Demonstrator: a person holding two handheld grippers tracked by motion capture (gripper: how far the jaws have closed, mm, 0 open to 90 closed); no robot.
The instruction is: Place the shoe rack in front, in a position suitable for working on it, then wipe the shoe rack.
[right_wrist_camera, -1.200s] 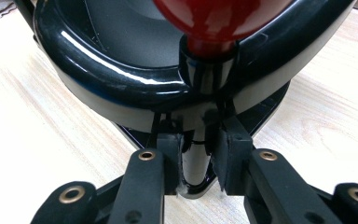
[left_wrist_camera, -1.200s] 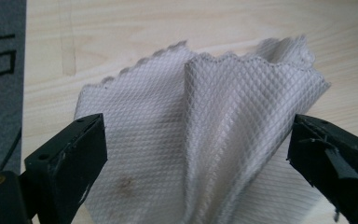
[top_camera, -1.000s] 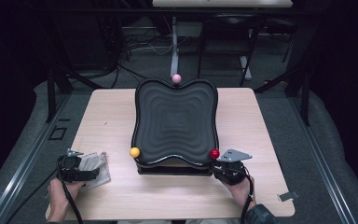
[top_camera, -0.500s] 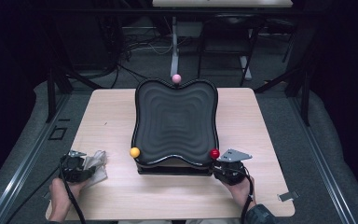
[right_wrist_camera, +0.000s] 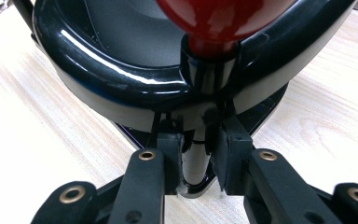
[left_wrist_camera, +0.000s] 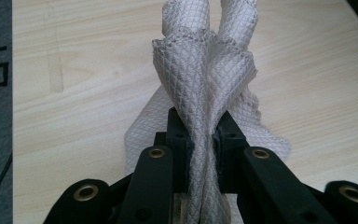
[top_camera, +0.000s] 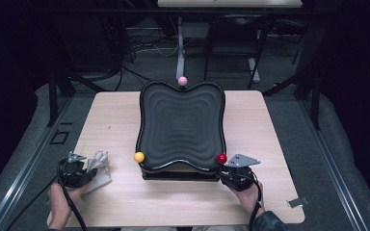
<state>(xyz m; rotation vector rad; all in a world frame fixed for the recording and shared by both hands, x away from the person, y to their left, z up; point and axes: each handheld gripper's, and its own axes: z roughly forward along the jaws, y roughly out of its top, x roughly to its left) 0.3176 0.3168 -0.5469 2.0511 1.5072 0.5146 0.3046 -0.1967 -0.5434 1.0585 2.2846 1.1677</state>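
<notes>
The left gripper has just squeezed shut on the cloth, ready for wiping, while the right gripper pinches the tray post.

High view soft, low-res: table lit from above, surroundings near black. Gripper views sharper; glare streaks on glossy black tray, red ball close-up blurred.

Red knob: top cut off by the right gripper view's upper edge.
Cloth: upper folds run out of the left gripper view; lower end hidden behind the left claw.
Tray: base mostly hidden under its rim.
</notes>
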